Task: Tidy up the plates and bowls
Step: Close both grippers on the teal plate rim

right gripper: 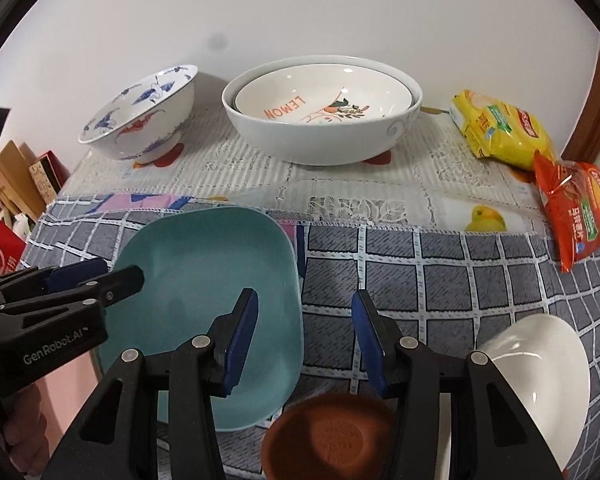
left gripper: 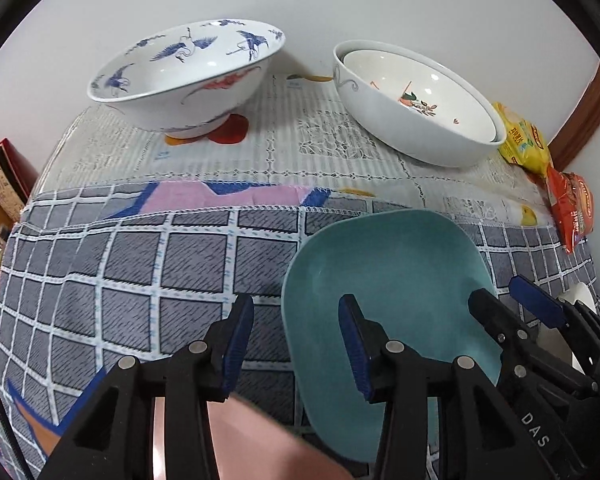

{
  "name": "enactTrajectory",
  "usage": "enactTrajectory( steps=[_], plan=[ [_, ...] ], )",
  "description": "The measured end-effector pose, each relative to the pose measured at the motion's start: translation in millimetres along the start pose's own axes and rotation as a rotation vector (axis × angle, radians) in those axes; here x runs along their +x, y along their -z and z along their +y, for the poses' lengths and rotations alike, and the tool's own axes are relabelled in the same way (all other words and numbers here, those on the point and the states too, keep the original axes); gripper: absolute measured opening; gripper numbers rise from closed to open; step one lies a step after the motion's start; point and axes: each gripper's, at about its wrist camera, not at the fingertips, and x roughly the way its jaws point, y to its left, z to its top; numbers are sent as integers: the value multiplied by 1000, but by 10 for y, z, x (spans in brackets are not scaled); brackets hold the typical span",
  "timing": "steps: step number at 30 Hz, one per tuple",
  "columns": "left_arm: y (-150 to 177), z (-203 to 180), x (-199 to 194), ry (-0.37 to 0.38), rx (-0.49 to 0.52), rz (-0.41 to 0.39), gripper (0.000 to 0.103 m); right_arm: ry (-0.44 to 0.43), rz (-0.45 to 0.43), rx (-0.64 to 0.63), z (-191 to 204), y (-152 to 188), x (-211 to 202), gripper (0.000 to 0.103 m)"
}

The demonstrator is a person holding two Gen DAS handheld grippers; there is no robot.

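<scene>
A teal squarish plate lies flat on the checked cloth. My left gripper is open astride the plate's left rim, one finger over the plate and one off it. My right gripper is open over the plate's right rim in the same way. Neither gripper's pads press on the rim. At the back, a blue crane-pattern bowl stands on the left. To its right, a large white bowl has a smaller lemon-print bowl nested inside it.
A small brown bowl and a white bowl sit near the front, under and to the right of my right gripper. Yellow and orange snack packets lie along the right edge. A wall stands close behind the bowls. Boxes are stacked off the left side.
</scene>
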Motion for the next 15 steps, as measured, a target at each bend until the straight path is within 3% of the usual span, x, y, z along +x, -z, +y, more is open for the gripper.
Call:
enactTrajectory(
  steps=[4,9,13,15],
  plan=[
    [6,-5,83,2,8,11,41,12,15,-4,30,-5,76,48],
    [16,-8,161,21,9,28,24,27,47,-1,41,-3,174,38],
    [23,-31,143,16,20,17,15,-8,60,4,51,18,219,13],
    [21,-8,125,18,10,1,12,-5,52,2,64,24,213,13]
  ],
)
